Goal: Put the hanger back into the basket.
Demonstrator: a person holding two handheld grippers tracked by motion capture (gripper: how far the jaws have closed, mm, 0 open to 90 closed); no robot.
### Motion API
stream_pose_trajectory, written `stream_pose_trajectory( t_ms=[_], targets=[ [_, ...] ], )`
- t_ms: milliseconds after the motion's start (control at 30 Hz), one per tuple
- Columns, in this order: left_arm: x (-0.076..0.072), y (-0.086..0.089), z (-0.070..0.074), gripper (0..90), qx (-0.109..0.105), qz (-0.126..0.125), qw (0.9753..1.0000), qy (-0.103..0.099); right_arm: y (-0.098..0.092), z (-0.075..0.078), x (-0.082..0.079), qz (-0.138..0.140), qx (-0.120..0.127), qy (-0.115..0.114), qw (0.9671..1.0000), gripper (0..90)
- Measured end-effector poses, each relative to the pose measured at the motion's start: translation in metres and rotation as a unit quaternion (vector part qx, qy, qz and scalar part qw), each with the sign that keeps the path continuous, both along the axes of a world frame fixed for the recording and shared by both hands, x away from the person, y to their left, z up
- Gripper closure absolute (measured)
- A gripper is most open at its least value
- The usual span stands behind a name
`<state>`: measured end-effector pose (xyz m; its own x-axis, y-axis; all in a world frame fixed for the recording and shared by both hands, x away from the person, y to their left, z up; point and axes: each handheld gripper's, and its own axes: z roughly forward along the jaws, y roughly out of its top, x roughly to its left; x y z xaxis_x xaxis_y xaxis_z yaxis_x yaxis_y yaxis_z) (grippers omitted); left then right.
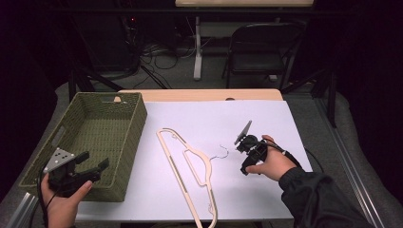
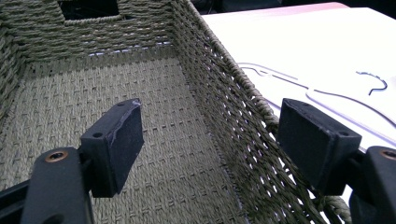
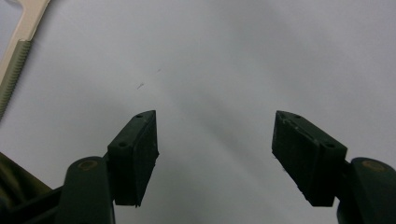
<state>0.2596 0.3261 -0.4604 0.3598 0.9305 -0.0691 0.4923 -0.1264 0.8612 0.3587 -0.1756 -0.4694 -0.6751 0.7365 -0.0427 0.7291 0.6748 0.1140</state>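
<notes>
A cream wooden hanger (image 1: pixel 190 164) with a thin wire hook (image 1: pixel 219 153) lies flat on the white sheet (image 1: pixel 266 118) at mid table. A green woven basket (image 1: pixel 138 124) stands at the left and is empty. My left gripper (image 1: pixel 95 160) hovers open at the basket's near right corner. In the left gripper view its jaws straddle the basket's right wall (image 2: pixel 219 84), one inside and one outside, with the hanger (image 2: pixel 327 95) beyond. My right gripper (image 1: pixel 241 142) is open just right of the hook. In the right gripper view, the right gripper (image 3: pixel 215 140) faces bare sheet, with a hanger end (image 3: pixel 18 42) at top left.
The sheet covers a wooden table whose far edge (image 1: pixel 199 94) shows behind it. A black folding chair (image 1: pixel 261 47) and cables on the floor lie beyond the table. Bare sheet stretches to the right and far side of the hanger.
</notes>
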Motion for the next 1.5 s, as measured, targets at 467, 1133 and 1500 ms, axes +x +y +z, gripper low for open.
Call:
stream_pose_trajectory(
  t_ms=[467,1133,1500],
  targets=[
    [0.000,0.000,0.001,22.7,0.001,-0.001,1.0000,0.000,0.036,-0.002,-0.001,0.101,-0.008,-0.006,0.9949,33.0],
    [0.001,0.001,0.000,22.7,-0.001,-0.002,1.0000,0.000,0.130,-0.017,0.007,0.160,0.020,-0.010,0.9869,37.7],
    [0.001,0.001,-0.001,23.0,-0.002,-0.003,1.0000,0.001,0.153,-0.034,0.016,0.145,0.039,0.005,0.9887,47.3]
  ],
)
